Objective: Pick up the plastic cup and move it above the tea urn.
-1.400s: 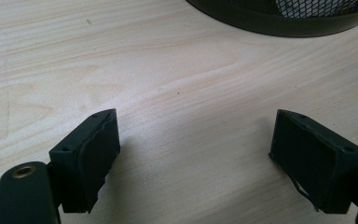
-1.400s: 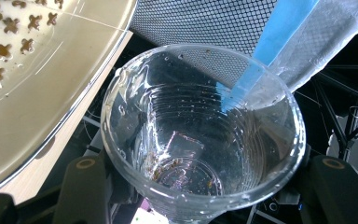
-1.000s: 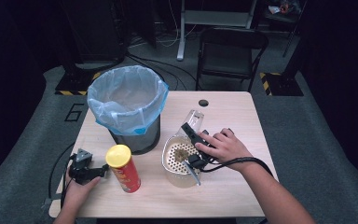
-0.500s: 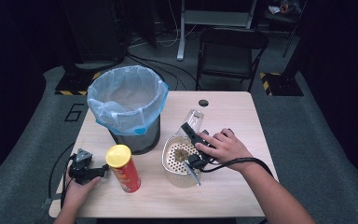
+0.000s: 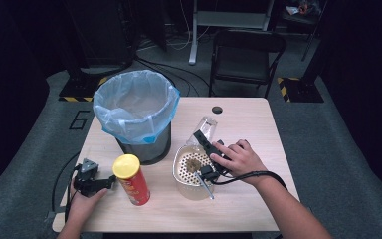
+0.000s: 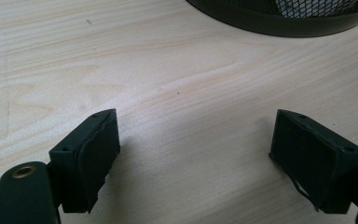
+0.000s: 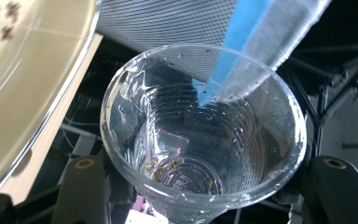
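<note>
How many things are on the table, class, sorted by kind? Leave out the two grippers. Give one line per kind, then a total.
Bins: 1, the mesh bin with a blue liner
Snack cans: 1, the red can with a yellow lid
Strainer bowls: 1, the cream perforated bowl
Clear plastic cups: 1, held in the right gripper
Total: 4
</note>
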A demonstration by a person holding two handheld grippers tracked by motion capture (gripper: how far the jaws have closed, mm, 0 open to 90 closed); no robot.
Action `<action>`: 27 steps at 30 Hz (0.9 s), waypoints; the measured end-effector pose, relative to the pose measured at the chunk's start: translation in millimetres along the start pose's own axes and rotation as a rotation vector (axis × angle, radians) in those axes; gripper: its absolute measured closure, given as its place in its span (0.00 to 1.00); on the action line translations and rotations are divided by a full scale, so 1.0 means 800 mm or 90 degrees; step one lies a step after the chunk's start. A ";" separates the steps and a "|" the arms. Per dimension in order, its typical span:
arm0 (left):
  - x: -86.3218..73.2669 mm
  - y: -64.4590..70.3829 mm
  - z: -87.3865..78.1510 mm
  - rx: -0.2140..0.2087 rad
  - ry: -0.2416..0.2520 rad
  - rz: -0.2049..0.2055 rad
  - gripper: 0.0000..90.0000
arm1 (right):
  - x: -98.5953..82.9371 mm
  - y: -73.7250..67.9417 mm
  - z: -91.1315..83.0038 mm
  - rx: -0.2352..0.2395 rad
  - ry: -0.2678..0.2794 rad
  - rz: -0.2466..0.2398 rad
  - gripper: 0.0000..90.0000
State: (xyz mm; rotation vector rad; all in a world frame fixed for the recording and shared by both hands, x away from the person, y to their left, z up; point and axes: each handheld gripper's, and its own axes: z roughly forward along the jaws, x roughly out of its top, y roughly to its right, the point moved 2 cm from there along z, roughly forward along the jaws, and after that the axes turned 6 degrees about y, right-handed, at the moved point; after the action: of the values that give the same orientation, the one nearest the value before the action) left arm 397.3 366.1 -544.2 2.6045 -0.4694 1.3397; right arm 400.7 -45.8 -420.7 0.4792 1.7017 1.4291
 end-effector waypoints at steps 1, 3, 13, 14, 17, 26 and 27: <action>0.000 0.000 0.000 0.000 0.000 0.000 0.17 | 0.000 0.000 0.000 0.000 0.000 0.000 0.43; 0.000 0.000 0.000 0.000 0.000 0.000 0.17 | 0.000 -0.004 0.000 -0.021 -0.012 0.077 0.43; 0.000 0.000 0.000 0.000 0.000 0.000 0.17 | -0.008 0.003 0.001 -0.074 -0.025 0.367 0.43; 0.000 0.000 0.000 0.000 0.000 0.000 0.17 | -0.014 0.007 0.001 -0.079 -0.026 0.449 0.43; 0.000 0.000 0.000 0.000 0.000 0.001 0.17 | -0.024 0.011 0.002 -0.074 -0.022 0.590 0.42; 0.000 0.000 0.000 0.000 0.000 0.000 0.17 | -0.054 0.015 0.001 -0.021 0.016 0.900 0.42; 0.000 0.000 0.000 0.000 0.000 0.000 0.17 | -0.054 0.015 0.001 -0.021 0.016 0.900 0.42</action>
State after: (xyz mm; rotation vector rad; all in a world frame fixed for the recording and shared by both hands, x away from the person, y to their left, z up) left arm 397.3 366.1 -544.2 2.6041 -0.4700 1.3398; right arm 423.4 -73.7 -394.7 1.8679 1.2642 2.3439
